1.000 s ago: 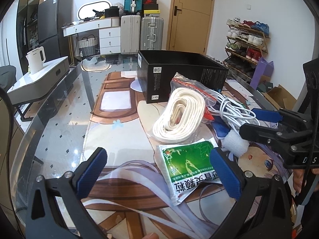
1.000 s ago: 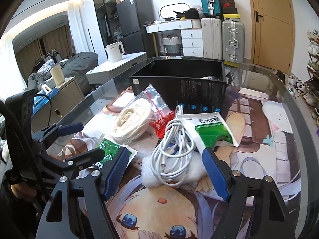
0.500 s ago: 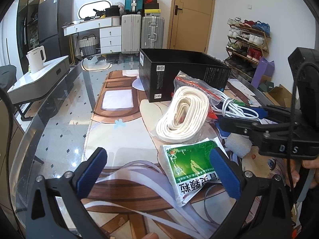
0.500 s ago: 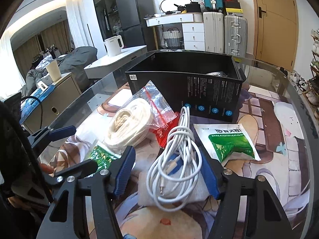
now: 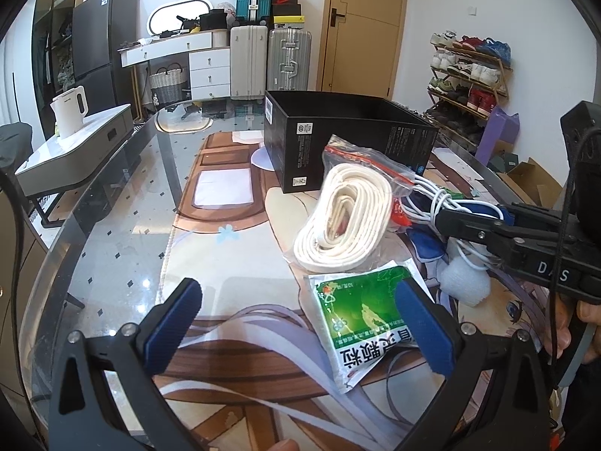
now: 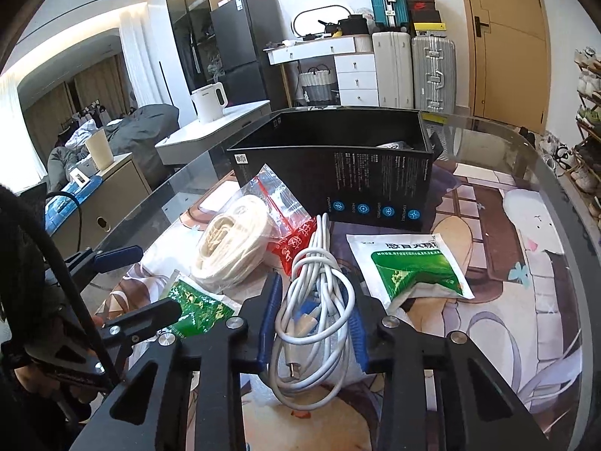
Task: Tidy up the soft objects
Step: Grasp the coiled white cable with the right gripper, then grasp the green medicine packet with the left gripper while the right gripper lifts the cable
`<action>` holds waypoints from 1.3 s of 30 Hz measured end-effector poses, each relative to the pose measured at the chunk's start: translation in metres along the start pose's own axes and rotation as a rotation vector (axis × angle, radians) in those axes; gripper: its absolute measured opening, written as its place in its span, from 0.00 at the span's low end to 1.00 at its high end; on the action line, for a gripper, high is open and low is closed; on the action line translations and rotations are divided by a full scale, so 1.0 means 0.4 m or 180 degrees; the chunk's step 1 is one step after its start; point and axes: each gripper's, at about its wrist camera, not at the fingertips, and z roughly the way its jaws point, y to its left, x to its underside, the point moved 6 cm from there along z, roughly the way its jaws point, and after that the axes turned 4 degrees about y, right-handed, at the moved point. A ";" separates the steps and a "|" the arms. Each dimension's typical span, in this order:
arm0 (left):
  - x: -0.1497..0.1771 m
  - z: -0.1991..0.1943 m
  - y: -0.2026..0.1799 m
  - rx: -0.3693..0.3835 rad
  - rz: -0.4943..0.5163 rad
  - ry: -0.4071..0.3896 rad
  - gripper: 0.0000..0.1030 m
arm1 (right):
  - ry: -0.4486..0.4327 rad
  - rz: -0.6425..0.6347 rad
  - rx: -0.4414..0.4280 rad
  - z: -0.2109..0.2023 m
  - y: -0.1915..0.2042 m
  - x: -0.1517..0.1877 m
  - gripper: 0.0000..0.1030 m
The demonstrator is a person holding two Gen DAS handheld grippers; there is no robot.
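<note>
- Nearest in the right wrist view, the right tongs (image 6: 313,323) are pinching a coiled white cable (image 6: 315,297); their blue pads press on both sides of the bundle, which lies over a white foam-like pad (image 6: 263,387) on the surface (image 6: 526,300).
- From the left wrist view the same right tongs reach in from the right edge, clamped on the cable's loops, with a person's hand (image 5: 580,323) behind them.
- The left tongs (image 5: 300,323) stand spread wide with nothing between their pads; they hang over the printed mat that covers the glass surface.
- Just beyond the left tongs' right pad lies a green-and-white sachet (image 5: 360,312), flat on the mat.
- A second green-and-white sachet (image 6: 409,263) lies to the right of the cable, one lower corner curled up.
- Farther on, a coil of cream strap in a clear zip bag (image 5: 345,218) rests between the first sachet and the box, with a red packet (image 6: 295,242) partly under the bag and touching the cable.
- Behind all of these stands an open black box (image 6: 338,173), upright on the surface; something pale shows inside its far right corner, too little to identify.
- Farthest, off the surface, are a white kettle (image 5: 69,114) on a side cabinet, suitcases (image 5: 270,62) and a shoe rack (image 5: 469,71).
</note>
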 end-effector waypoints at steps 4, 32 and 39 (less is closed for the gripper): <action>0.001 0.000 -0.011 0.0020 0.0010 0.0012 1.00 | -0.0092 0.0015 -0.0041 -0.028 0.004 -0.001 0.32; 0.025 0.040 -0.130 0.0016 0.0294 0.0296 1.00 | -0.0348 0.0198 -0.0091 -0.106 -0.033 0.006 0.32; 0.029 0.037 -0.121 0.0028 0.0362 0.0302 0.94 | -0.0343 0.0202 -0.0088 -0.105 -0.035 0.008 0.32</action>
